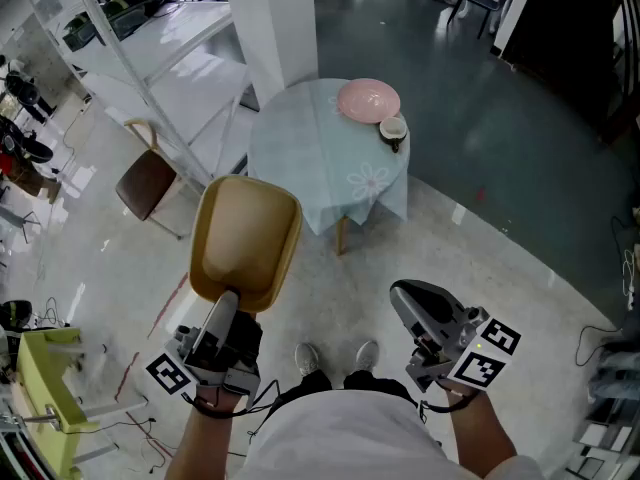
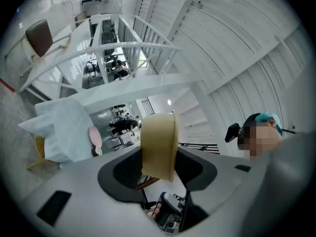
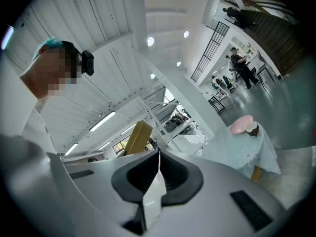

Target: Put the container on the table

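Head view showed the person standing on a shiny pale floor [image 1: 480, 258], with a gripper in each hand, some way in front of a small table [image 1: 300, 158] that was covered with a light blue cloth. The left gripper [image 1: 226, 306] held a tan container [image 1: 245, 238] by its near wall, so the container was in the air above the floor, in front of the table and apart from it, with its hollow side turned up to the camera. Left gripper view confirmed this grip: the container [image 2: 158, 144] stood edge-on between the two dark jaws, which were spread wide and pinched its wall from both sides. The right gripper [image 1: 404, 298] was lower right in the head view, well apart from the container, and it carried nothing. Right gripper view showed its jaws pressed together, with no thing between them, and the container [image 3: 138, 137] was seen behind them to the left. On the far part of the table lay a pink plate [image 1: 368, 99], and a small bowl [image 1: 393, 130] stood just beside it. A brown chair [image 1: 145, 183] stood left of the table, and a white column [image 1: 280, 18] rose behind the table.
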`<act>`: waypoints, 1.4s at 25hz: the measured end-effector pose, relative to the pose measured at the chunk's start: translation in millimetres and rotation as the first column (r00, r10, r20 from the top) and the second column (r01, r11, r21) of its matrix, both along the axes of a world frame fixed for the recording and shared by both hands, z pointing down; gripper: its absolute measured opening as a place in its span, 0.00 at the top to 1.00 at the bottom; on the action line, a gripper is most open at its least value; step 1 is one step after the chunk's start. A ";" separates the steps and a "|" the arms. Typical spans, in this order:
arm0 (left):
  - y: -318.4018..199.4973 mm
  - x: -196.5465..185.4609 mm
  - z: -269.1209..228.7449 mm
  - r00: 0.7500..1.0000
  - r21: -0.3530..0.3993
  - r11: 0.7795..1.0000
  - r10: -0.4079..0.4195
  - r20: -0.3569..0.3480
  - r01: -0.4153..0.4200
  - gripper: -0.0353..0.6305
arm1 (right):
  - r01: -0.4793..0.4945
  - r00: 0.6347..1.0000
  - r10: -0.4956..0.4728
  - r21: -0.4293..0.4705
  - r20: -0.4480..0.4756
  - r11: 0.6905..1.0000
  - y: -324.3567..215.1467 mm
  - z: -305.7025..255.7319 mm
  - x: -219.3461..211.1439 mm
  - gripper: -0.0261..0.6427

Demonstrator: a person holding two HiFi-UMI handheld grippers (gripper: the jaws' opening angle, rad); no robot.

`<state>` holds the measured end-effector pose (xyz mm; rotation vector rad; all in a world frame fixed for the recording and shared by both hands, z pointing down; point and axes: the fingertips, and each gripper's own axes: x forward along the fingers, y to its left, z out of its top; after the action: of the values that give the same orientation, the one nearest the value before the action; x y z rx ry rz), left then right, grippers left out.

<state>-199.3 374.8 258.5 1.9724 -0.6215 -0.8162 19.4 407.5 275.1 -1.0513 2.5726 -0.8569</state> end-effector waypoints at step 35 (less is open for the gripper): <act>10.1 102.9 -3.3 0.996 0.019 0.996 -0.093 0.010 0.092 0.63 | 0.096 0.994 -0.093 -0.040 0.058 0.995 1.2 19.9 106.8 0.92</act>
<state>-96.4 384.9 255.2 1.9778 -0.7182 -0.8712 126.2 408.7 295.0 -0.9092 2.5852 -0.9542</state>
